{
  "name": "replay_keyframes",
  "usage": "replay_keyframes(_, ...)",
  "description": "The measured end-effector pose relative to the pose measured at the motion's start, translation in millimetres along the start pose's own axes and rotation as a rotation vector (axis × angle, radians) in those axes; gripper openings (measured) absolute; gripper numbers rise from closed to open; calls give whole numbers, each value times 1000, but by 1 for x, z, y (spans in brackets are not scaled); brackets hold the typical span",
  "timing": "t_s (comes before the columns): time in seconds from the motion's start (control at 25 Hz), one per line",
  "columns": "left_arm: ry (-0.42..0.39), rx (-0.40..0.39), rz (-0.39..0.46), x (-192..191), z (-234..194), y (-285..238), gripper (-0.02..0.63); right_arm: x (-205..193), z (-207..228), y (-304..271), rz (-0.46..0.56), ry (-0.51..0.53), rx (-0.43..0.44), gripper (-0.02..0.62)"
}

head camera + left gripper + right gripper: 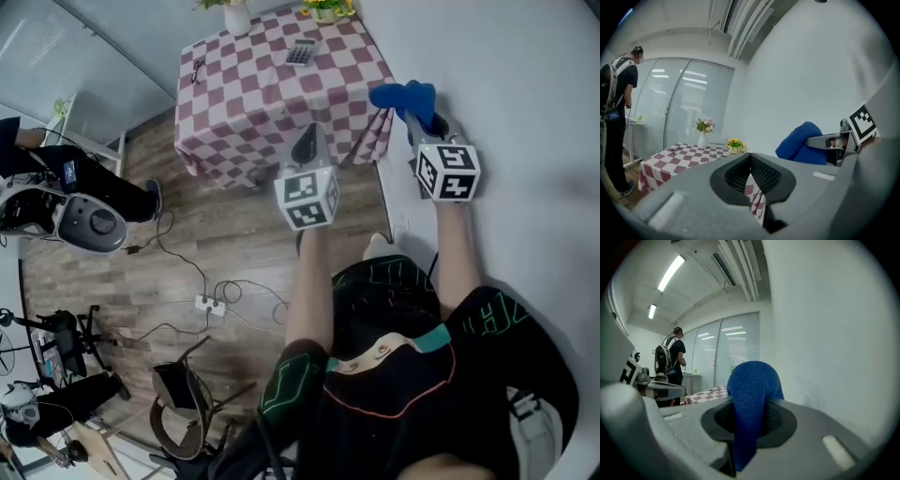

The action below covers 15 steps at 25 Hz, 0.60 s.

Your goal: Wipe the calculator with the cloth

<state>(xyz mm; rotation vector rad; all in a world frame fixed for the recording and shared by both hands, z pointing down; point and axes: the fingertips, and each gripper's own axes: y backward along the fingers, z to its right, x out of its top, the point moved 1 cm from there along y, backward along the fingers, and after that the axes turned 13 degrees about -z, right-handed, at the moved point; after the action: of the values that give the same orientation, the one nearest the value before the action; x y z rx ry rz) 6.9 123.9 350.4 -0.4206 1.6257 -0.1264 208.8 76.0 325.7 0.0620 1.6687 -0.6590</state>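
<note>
A grey calculator [301, 52] lies on the far part of a table with a red-and-white checked cloth [272, 103]. My right gripper [419, 111] is shut on a blue cloth [405, 97], which bulges up between its jaws [752, 394] and shows in the left gripper view [801, 143] too. My left gripper [305, 145] is shut with nothing in it, its black pads [757, 173] pressed together. Both grippers are held in the air short of the table, well away from the calculator.
A white vase of flowers [703, 133] and a small pot of yellow flowers [734, 145] stand on the table's far edge, with glasses [196, 69] at its left side. A white wall [506, 84] runs on the right. Cables, a power strip [208, 305] and chairs lie on the wood floor; a person [616, 117] stands at the left.
</note>
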Motion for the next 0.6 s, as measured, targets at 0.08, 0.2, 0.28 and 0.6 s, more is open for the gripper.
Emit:
replay_keyframes(0.08,20,4,4,-7,-8,4,11,-4,-9,1,-10,-1,10,77)
replay_keyframes(0.2,56,7,-7,-16,-17,8,11,-12,-21,0,-32,12,29,77)
replay_keyframes(0.28,68,0,-16,-21,-21,6,11,-17,-24,-4,-50,7,32,77)
replay_keyframes(0.6,102,-29,-80,-35,-40,-35,11,-24,-16,-51,-109,-26,23,77)
